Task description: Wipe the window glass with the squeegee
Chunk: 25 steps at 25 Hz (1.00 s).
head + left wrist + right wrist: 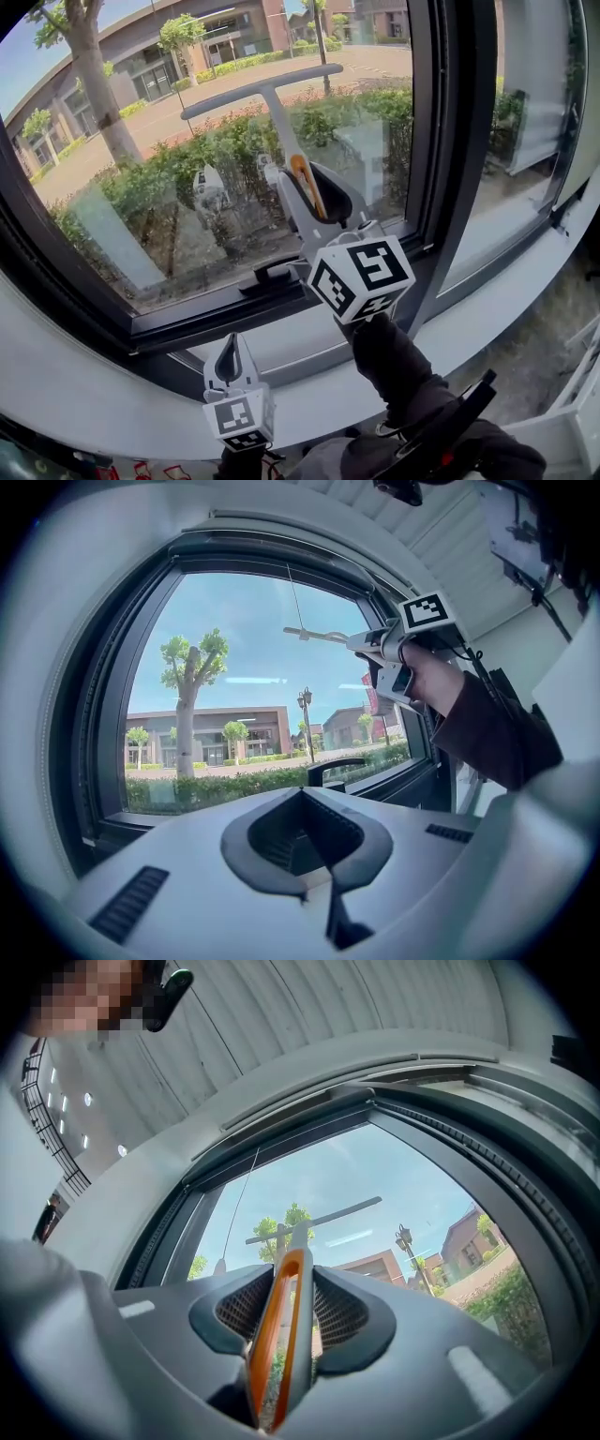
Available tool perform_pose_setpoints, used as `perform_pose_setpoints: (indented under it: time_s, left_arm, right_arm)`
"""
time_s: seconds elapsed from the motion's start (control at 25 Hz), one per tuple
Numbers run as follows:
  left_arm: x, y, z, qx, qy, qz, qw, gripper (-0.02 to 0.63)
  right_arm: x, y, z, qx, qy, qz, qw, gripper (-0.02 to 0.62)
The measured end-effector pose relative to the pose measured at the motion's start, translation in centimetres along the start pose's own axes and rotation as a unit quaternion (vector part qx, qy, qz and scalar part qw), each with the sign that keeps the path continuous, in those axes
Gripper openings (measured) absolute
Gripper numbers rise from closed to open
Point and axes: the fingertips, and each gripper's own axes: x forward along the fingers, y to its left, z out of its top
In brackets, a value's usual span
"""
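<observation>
The squeegee (pixel 281 122) has a grey and orange handle and a long grey blade (pixel 262 86) lying against the window glass (pixel 187 141). My right gripper (pixel 314 192) is shut on the squeegee handle (pixel 281 1335), holding it up at the pane; the blade (pixel 314 1221) shows ahead of the jaws in the right gripper view. My left gripper (pixel 228 361) hangs low by the sill, shut with nothing in it. From the left gripper view the right gripper (pixel 389 653) and squeegee blade (pixel 314 635) show at the upper right of the glass.
A dark window frame (pixel 450 169) divides this pane from a second one at the right. A black window handle (pixel 267 274) sits on the lower frame. The pale sill (pixel 487 309) runs below. Trees and buildings lie outside.
</observation>
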Motion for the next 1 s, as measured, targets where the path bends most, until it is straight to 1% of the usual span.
perform_pose_setpoints:
  time_s: [0.24,0.36,0.48,0.6,0.72,0.88,1.0]
  left_arm:
    - [-0.5,1.2,1.2,0.009,-0.006,-0.02,0.9997,0.0]
    - [-0.6,1.6,1.3,-0.005,-0.006,-0.025,0.9997,0.0]
    - [-0.9,1.7,1.2,0.009,-0.005,-0.031,0.9995,0.0]
    - [-1.2,2.2,1.1,0.013,-0.006,-0.03,0.9995,0.0]
    - [-1.3,2.7,1.1,0.007,-0.014,-0.021,0.9997,0.0]
    - [-1.7,2.3,1.4,0.004,-0.011,-0.029,0.9995,0.0]
    - [-1.8,2.6,1.1,0.009,-0.012,-0.023,0.9996,0.0]
  right_arm:
    - [0.7,1.3,-0.3,-0.002,-0.004,-0.017,1.0,0.127]
    - [0.7,2.3,-0.3,-0.002,-0.006,-0.013,1.0,0.127]
    - [1.1,3.2,-0.9,-0.002,-0.001,-0.008,1.0,0.127]
    - [1.3,3.5,-1.3,0.004,0.004,-0.008,1.0,0.127]
    - [1.4,3.5,-1.4,0.007,0.006,-0.008,1.0,0.127]
    - [1.2,3.3,-1.6,0.009,0.007,-0.006,1.0,0.127]
    - [1.0,3.3,-2.0,0.008,0.01,-0.005,1.0,0.127]
